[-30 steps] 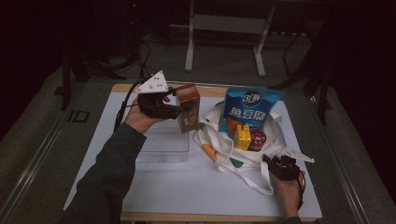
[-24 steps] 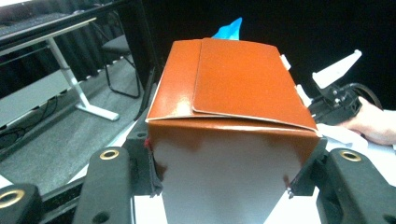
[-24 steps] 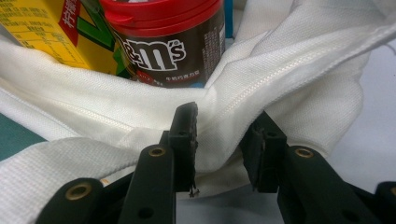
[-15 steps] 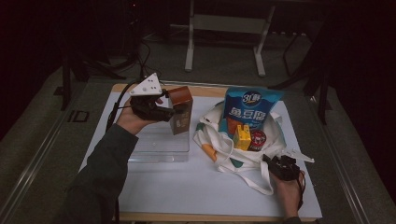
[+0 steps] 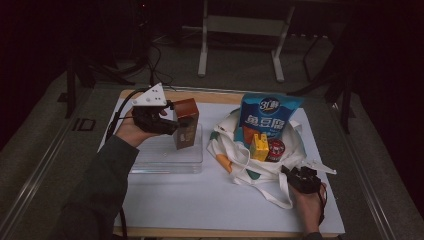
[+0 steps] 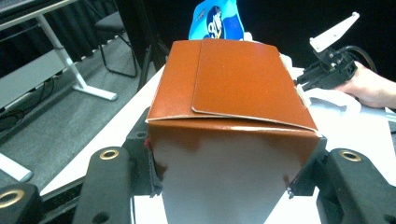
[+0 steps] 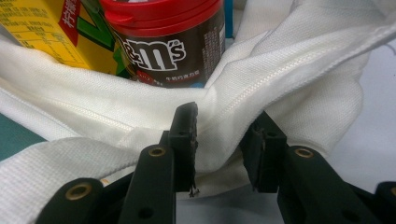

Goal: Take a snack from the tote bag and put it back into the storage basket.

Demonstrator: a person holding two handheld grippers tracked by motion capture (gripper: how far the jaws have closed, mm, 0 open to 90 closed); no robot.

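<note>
Since a second ago, the left gripper (image 5: 172, 121) is carrying the brown cardboard carton (image 5: 185, 129) slightly higher, jaws clenched on its sides, above the clear plastic tray (image 5: 165, 161), left of the white canvas tote bag (image 5: 250, 167). The right gripper (image 7: 219, 140) is pinching the bag's rim. Next, I judge, the carton goes bagward.

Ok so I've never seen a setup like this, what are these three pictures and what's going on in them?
A person works at a table with a hand-held two-jaw gripper in each hand. The high view looks down from above; the other two pictures come from cameras riding on the grippers. The left gripper clamps a brown carton above a clear plastic tray. The right gripper pinches the white cloth of a tote bag, which holds a blue snack packet, a yellow drink carton and a red-lidded M&M's tub.
</note>
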